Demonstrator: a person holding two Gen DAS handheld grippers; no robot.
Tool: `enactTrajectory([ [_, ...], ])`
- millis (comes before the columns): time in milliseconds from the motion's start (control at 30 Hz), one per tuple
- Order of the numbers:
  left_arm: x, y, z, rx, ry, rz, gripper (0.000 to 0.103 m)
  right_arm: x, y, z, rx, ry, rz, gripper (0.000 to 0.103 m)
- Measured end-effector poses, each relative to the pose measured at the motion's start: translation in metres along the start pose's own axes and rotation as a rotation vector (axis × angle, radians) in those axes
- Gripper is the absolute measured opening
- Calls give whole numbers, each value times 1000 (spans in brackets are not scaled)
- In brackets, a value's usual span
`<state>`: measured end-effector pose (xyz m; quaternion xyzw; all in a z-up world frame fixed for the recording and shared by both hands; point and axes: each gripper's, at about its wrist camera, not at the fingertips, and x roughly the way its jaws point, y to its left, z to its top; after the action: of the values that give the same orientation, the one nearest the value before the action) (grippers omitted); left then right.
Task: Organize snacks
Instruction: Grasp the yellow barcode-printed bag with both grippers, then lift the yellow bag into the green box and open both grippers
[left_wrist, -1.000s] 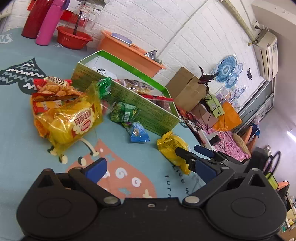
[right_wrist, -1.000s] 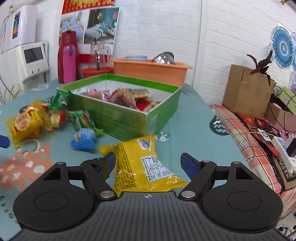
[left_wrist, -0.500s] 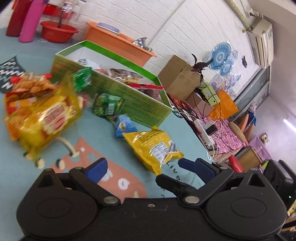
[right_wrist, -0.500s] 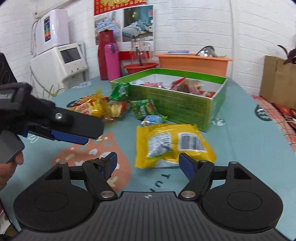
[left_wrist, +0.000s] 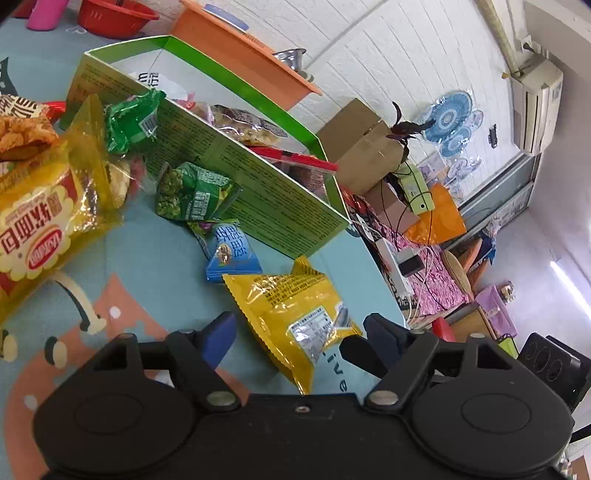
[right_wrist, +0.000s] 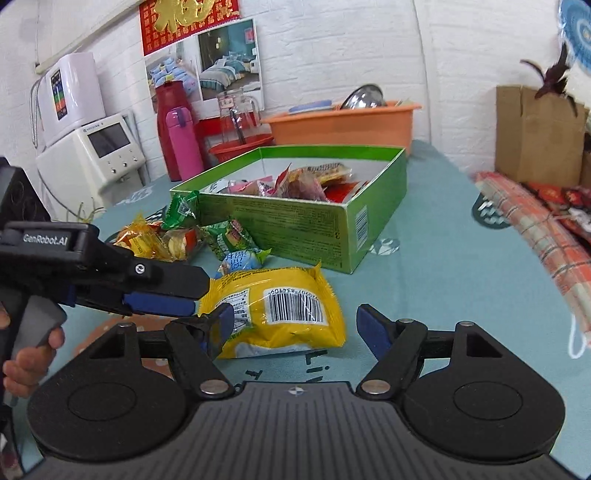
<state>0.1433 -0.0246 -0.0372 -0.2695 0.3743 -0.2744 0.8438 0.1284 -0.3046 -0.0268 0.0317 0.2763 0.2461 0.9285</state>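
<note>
A yellow snack packet (left_wrist: 295, 314) lies flat on the teal tablecloth in front of the green box (left_wrist: 258, 195); it also shows in the right wrist view (right_wrist: 280, 302). My left gripper (left_wrist: 299, 332) is open, with the packet's near end between its fingers. My right gripper (right_wrist: 295, 325) is open just behind the same packet. The left gripper's fingers (right_wrist: 162, 288) reach in from the left and touch the packet's left edge. The green box (right_wrist: 295, 218) holds several snack packets.
A blue packet (left_wrist: 232, 254), a green packet (left_wrist: 192, 192) and a big yellow bread bag (left_wrist: 44, 229) lie left of the box. An orange tub (right_wrist: 343, 122), a red bowl, flasks and a glass jug stand behind. The table's edge (left_wrist: 384, 295) is close on the right.
The left gripper has swung over to the yellow packet, which now lies between its fingers. The right gripper has moved closer to the packet. Both stay open.
</note>
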Motion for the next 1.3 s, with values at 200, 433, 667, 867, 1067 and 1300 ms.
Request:
enactTrajectory([
  [200,13,2,6,-20,10,-2,103,12,-11,0,21,29,46,103],
  [433,22,5,3,-31,26,4,68,19,-22,-2,115,45,120,70],
  [667,7,-4,-3,1,-3,-2,35,11,-9,-2,55,46,90,37],
  [867,-32,-31,8,85,-93,-40,35,-20,14,14,-14,-51,89,37],
  [1067,-51,-41,45,143,-171,-36,35,-17,30,52,-60,-150,104,37],
  [1300,-43,-20,98,151,-228,-26,36,29,39,95,-86,-208,94,37],
])
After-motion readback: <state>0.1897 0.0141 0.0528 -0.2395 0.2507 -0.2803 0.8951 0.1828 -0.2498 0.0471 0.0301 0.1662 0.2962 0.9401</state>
